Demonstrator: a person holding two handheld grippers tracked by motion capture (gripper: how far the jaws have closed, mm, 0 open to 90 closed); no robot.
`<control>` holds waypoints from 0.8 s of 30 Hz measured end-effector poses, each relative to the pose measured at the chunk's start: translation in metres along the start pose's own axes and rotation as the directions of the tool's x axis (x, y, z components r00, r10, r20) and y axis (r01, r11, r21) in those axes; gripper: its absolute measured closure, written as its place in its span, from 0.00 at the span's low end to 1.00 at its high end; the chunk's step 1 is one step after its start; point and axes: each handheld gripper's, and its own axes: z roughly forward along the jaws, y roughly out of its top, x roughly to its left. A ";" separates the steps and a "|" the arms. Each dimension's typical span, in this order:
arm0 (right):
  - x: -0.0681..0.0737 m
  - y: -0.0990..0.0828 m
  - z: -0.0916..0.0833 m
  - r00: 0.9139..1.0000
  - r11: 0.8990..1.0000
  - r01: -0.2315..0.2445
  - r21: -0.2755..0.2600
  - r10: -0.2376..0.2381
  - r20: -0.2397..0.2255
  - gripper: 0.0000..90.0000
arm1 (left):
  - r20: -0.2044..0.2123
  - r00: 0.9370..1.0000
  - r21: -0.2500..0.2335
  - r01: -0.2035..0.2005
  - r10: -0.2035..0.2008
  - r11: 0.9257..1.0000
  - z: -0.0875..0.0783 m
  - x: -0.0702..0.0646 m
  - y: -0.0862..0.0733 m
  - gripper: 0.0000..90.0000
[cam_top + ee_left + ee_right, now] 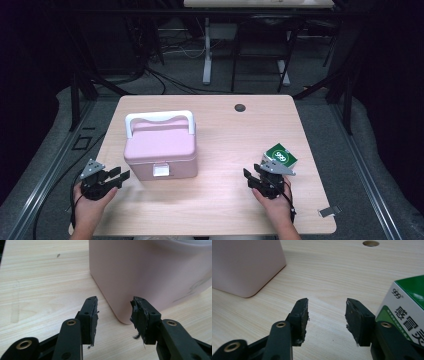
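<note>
Wooden table bears a pink case at centre-left and a green-white box front-right. Left gripper, jaws apart and empty, faces the case corner. Right gripper, likewise empty, sits beside the box; its view resolves the box's printed characters.

A light wooden table with a round cable hole stands on grey floor. Beyond it, white desk legs, black cables and dark frames fade into an unlit, near-black room
</note>
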 end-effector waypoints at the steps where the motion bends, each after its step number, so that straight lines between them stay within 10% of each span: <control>1: -0.001 -0.001 0.000 1.000 1.000 -0.005 0.000 0.005 0.009 0.60 | 0.001 1.000 -0.003 0.005 -0.005 1.000 -0.001 0.001 0.001 0.63; 9: -0.008 -0.002 0.002 0.997 0.998 -0.067 0.011 0.068 -0.029 0.71 | -0.012 0.999 -0.023 0.031 -0.031 0.999 -0.005 0.004 0.002 0.76; 18: 0.004 -0.001 0.012 1.000 0.999 -0.030 0.025 0.030 0.008 0.85 | -0.026 0.999 -0.021 0.033 -0.033 0.999 -0.008 0.005 0.005 0.96; 24: 0.017 0.007 0.025 0.998 0.999 0.035 0.041 -0.033 -0.053 0.99 | -0.018 1.000 -0.016 0.023 -0.023 1.000 -0.002 0.007 0.013 1.00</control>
